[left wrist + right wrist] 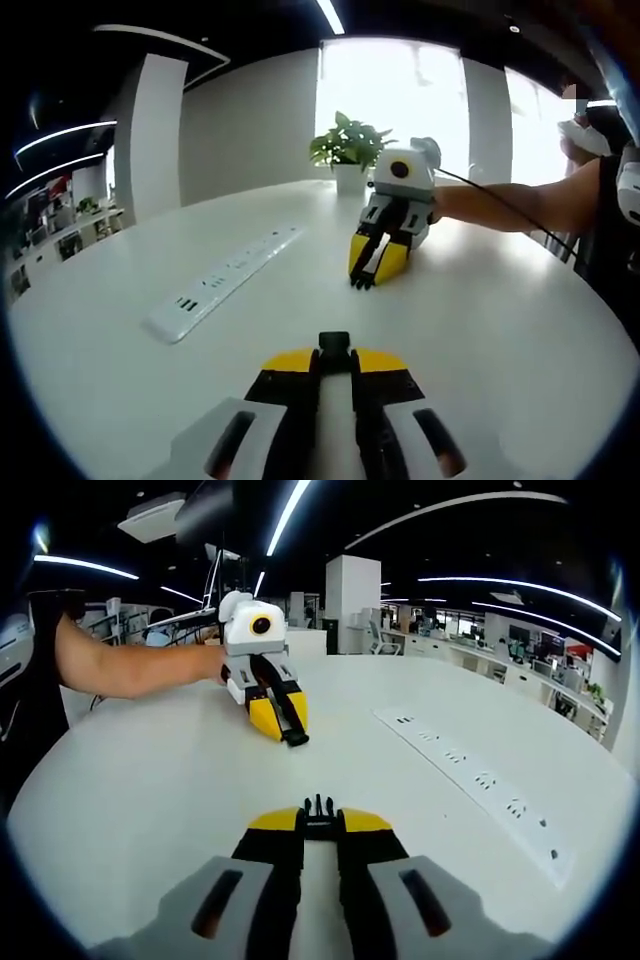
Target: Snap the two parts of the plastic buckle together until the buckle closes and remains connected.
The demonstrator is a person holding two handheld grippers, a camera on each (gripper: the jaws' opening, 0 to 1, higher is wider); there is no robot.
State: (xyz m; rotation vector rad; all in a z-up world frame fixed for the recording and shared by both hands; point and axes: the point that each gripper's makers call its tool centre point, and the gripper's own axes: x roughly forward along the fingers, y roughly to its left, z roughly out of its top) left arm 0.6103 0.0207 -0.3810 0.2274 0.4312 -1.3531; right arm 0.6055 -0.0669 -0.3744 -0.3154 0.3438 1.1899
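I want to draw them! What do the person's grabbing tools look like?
Each tool has yellow-and-black jaws on a light grey body. The other tool carries a white box, with a thin black cable running back along the bare arm.

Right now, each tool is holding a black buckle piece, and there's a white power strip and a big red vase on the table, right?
Almost. There is no red vase: the left gripper view shows a small green plant in a white pot on the white table. The rest stands: each tool, left and right, grips a black buckle piece, and the white power strip lies there.
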